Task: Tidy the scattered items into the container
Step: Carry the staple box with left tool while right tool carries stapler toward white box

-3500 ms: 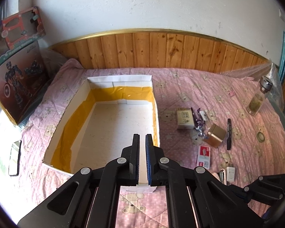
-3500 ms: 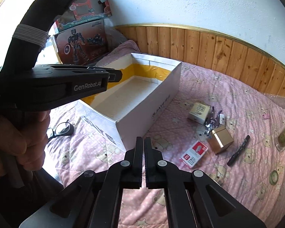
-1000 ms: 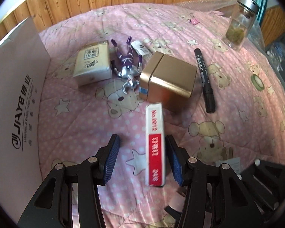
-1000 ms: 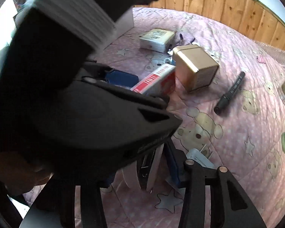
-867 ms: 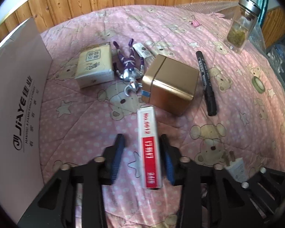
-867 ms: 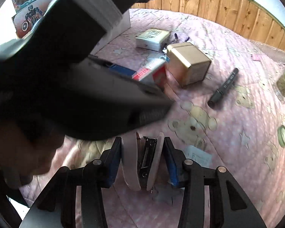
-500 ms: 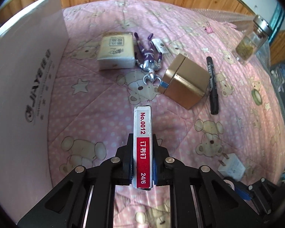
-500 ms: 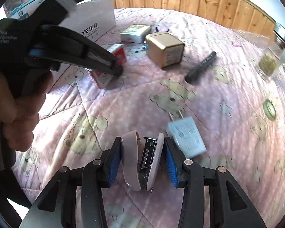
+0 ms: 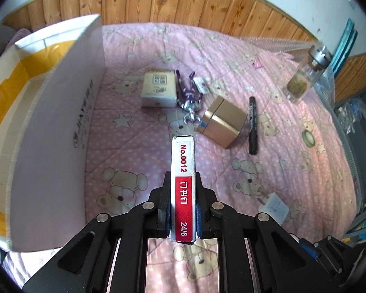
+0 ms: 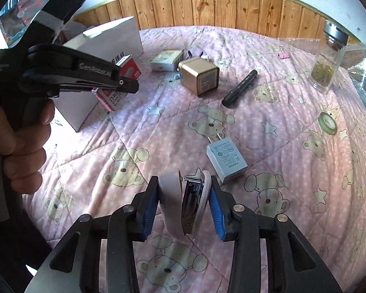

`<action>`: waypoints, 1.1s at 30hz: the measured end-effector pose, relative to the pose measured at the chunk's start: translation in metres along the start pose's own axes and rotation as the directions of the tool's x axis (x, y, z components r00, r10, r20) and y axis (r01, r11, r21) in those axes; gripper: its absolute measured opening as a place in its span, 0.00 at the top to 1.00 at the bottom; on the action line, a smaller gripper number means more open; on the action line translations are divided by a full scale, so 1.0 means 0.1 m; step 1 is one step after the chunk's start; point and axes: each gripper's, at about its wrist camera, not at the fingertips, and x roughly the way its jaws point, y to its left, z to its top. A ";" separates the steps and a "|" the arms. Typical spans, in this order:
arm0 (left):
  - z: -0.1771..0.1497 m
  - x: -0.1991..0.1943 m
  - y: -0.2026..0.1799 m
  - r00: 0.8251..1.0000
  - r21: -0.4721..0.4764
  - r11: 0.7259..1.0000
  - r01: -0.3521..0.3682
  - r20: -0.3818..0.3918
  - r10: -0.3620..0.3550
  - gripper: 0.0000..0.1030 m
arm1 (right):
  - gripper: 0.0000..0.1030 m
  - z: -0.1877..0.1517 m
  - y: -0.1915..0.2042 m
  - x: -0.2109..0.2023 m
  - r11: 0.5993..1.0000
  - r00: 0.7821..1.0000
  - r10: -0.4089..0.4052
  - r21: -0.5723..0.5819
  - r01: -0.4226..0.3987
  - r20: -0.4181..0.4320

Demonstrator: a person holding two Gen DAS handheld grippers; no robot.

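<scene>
Left gripper [image 9: 183, 205] pinching red-white staple box [image 9: 183, 171] between jaws, box sticking forward past fingertips, hanging above pink quilt [image 9: 268, 56], just right of white container [image 9: 61, 122]. Right gripper [image 10: 184, 202] clamping pale pink stapler [image 10: 183, 200] upright between blue pads [image 10: 217, 207], white charger [image 10: 225, 158] lying just beyond.

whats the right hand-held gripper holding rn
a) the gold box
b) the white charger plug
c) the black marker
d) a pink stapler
d: in the right wrist view, the pink stapler sits clamped between the blue pads of the right hand-held gripper, while the black marker, white charger plug and gold box all lie on the pink quilt.
</scene>
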 end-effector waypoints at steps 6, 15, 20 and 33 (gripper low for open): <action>-0.01 -0.23 0.05 0.999 -0.023 1.000 0.016 0.048 -0.015 0.86 | 0.61 -0.02 0.04 -0.09 1.000 0.999 -0.008 0.021 0.007 0.032; 0.01 -0.73 0.10 0.988 -0.036 0.998 0.060 0.147 -0.054 0.86 | 0.61 0.05 -0.03 -0.28 0.993 0.996 0.021 0.117 -0.032 0.091; 0.07 -1.00 0.27 0.978 -0.076 0.993 0.086 0.195 -0.070 0.86 | 0.61 0.14 -0.06 -0.38 0.974 0.985 0.099 0.189 -0.124 0.139; 0.04 -1.54 0.88 0.958 -0.156 0.982 0.108 0.281 -0.061 0.86 | 0.61 0.64 0.30 -0.77 0.923 0.895 0.295 0.143 -0.358 0.334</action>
